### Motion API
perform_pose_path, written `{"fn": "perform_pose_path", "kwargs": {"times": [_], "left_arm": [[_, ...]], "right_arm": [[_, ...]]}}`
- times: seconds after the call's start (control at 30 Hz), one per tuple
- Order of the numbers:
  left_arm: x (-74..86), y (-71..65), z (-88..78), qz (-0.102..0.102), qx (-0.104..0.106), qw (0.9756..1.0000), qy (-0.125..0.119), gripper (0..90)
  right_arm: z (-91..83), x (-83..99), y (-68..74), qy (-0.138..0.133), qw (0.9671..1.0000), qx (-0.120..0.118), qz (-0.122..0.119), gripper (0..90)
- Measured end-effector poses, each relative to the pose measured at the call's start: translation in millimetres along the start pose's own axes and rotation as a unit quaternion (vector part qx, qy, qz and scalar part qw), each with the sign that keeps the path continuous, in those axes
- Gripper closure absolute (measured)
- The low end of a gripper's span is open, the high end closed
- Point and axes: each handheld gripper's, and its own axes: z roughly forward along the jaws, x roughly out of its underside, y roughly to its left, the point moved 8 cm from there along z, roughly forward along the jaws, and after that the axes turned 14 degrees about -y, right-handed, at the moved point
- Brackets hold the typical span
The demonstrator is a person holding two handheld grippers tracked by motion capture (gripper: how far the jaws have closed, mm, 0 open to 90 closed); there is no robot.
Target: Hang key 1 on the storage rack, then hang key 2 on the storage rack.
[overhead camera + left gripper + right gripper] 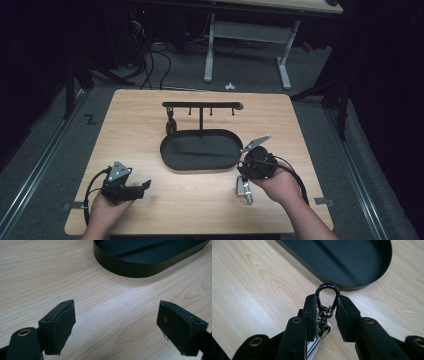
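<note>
Right gripper [325, 312] clamped on a keychain [327, 296] near the desk's [200, 210] front right edge, beside the tray [201, 149].
Left gripper [116, 322], jaws apart, sits at the front left; the keychain's lower part is hidden behind the right jaws.

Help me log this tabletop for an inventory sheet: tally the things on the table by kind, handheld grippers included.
Black oval tray with hook rack: 1
Keychain hung on the rack: 1
Keychain with carabiner clip, in the right gripper: 1
Handheld grippers: 2 (left gripper, right gripper)
Total: 5
</note>
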Motion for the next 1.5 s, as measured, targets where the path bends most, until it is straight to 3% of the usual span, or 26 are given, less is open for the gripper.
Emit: {"fn": "perform_pose_path", "kwargs": {"times": [0.2, 0.47, 0.8, 1.07, 1.23, 1.33, 1.5], "left_arm": [[0.5, 0.7, -0.1, 0.001, -0.001, 1.0, 0.002, 16.1], [0.5, 0.6, -0.3, -0.001, 0.001, 1.0, 0.002, 16.1], [0.7, 0.5, 0.0, 0.001, 0.0, 1.0, 0.003, 16.1], [-0.3, 0.9, 1.4, -0.003, 0.007, 1.0, -0.002, 16.1], [-1.0, 2.1, 4.5, 0.008, 0.006, 1.0, 0.001, 16.1], [-1.8, 1.0, 5.1, 0.007, 0.008, 0.9999, 0.0, 16.1], [-0.9, -3.0, 5.8, 0.013, 0.013, 0.9998, 0.005, 16.1]], "right_arm": [[-2.4, -6.5, -4.5, -0.021, 0.9998, 0.004, 0.005, 70.6], [-12.5, -25.6, -14.9, -0.057, 0.9979, 0.028, 0.008, 70.6], [-19.3, -35.2, -25.0, -0.079, 0.9953, 0.053, 0.017, 70.6], [-25.3, -44.9, -33.3, -0.101, 0.9918, 0.074, 0.023, 70.6], [-29.8, -54.2, -40.0, -0.125, 0.987, 0.097, 0.026, 70.6], [-30.7, -58.2, -43.2, -0.127, 0.9858, 0.108, 0.022, 70.6], [-30.8, -65.5, -50.6, -0.128, 0.9849, 0.111, 0.037, 70.6]]}}
